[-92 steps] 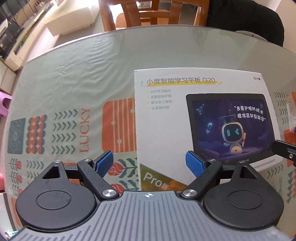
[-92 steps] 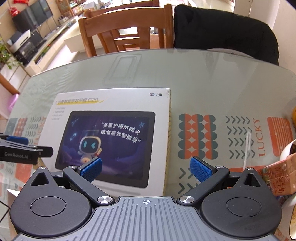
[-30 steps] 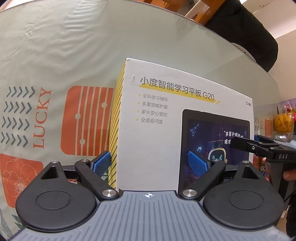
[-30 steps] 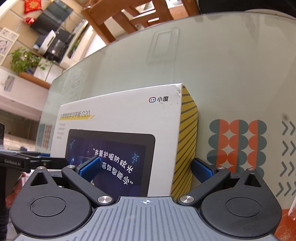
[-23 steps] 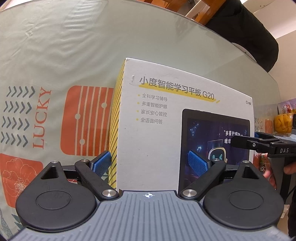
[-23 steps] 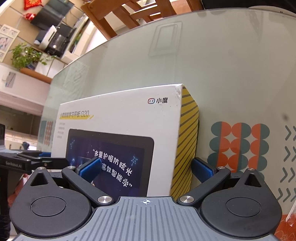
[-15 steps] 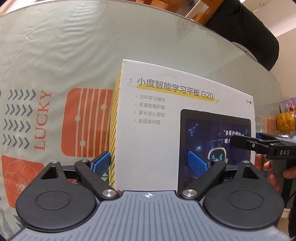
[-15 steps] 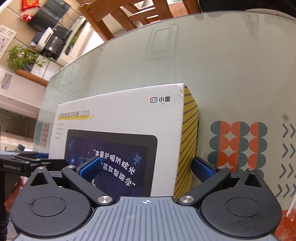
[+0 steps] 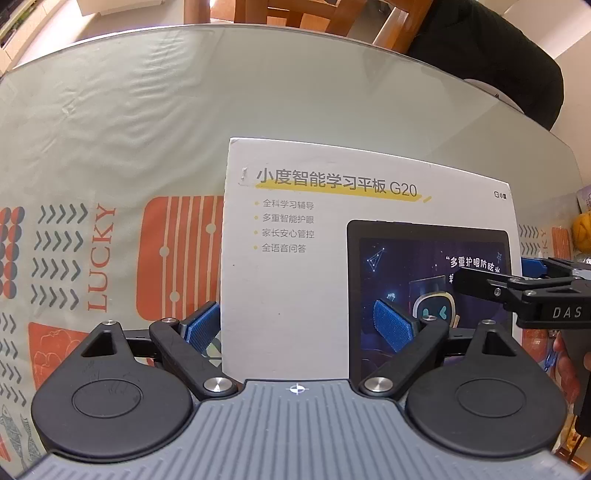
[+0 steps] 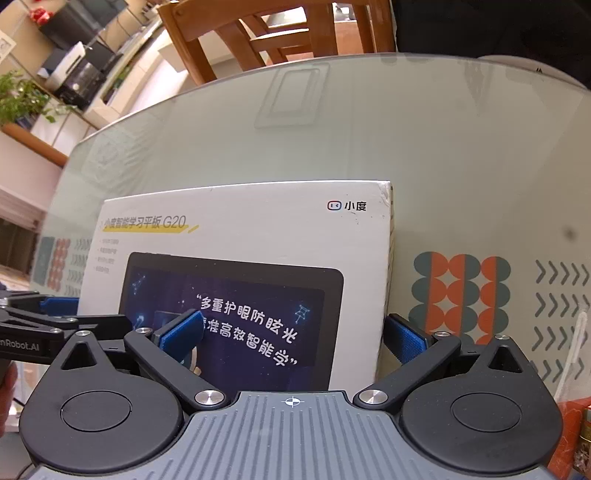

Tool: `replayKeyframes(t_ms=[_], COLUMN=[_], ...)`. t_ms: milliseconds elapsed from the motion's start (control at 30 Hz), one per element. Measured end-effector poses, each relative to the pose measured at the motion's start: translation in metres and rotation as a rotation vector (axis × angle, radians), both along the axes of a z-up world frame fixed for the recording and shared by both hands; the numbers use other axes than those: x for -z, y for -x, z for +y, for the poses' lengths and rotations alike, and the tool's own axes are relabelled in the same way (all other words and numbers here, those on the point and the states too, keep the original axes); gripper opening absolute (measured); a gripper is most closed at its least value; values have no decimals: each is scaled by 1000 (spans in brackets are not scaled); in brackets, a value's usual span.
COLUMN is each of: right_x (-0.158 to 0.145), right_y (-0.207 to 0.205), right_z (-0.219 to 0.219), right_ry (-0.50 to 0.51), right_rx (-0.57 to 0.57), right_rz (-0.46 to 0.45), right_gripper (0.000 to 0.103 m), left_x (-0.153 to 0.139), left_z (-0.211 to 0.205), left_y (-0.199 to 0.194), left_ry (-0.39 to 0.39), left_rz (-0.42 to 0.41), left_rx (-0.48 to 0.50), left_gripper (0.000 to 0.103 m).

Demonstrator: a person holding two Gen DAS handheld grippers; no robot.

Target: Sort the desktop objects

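Observation:
A white tablet box (image 9: 317,266) with Chinese print and a tablet picture stands tilted up on the glass table (image 9: 147,110). My left gripper (image 9: 295,326) is shut on the box's left lower corner, one pad in front and one behind. My right gripper (image 10: 295,334) is shut on the box's (image 10: 251,236) right lower corner the same way. Each gripper shows at the edge of the other's view.
A patterned cloth with "LUCKY" (image 9: 99,258) lies under the glass. Wooden chairs (image 10: 280,33) and a black jacket (image 9: 498,62) stand behind the table. An orange carton (image 10: 570,435) and a straw (image 10: 572,354) are at the right. Yellow fruit (image 9: 581,229) is far right.
Since three seconds ago the box has been lifted from flat to standing on edge, held by both grippers. In the last second it has turned so its yellow sides are nearly hidden.

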State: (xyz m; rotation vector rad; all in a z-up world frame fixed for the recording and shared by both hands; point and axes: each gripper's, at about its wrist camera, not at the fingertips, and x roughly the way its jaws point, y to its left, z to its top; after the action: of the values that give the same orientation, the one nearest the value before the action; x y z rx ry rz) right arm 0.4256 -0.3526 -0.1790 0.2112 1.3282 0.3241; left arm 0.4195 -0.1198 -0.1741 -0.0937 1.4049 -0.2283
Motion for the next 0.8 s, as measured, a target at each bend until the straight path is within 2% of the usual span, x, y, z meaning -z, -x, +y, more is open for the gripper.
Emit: replayKeyframes(t_ms=[333,800], right_x=[-14,-46], right_y=[13,28], right_z=[12,22], right_ry=[29,27], right_rx=[4,32], right_rz=[-31,-44], right_gripper=[103,103], left_x=[-14,-55], left_z=[7,17], left_y=[9,32], left_ry=[-9,-61], left_rz=[-18,-137], left_rx=[-10,-15], left_gripper=[103,103])
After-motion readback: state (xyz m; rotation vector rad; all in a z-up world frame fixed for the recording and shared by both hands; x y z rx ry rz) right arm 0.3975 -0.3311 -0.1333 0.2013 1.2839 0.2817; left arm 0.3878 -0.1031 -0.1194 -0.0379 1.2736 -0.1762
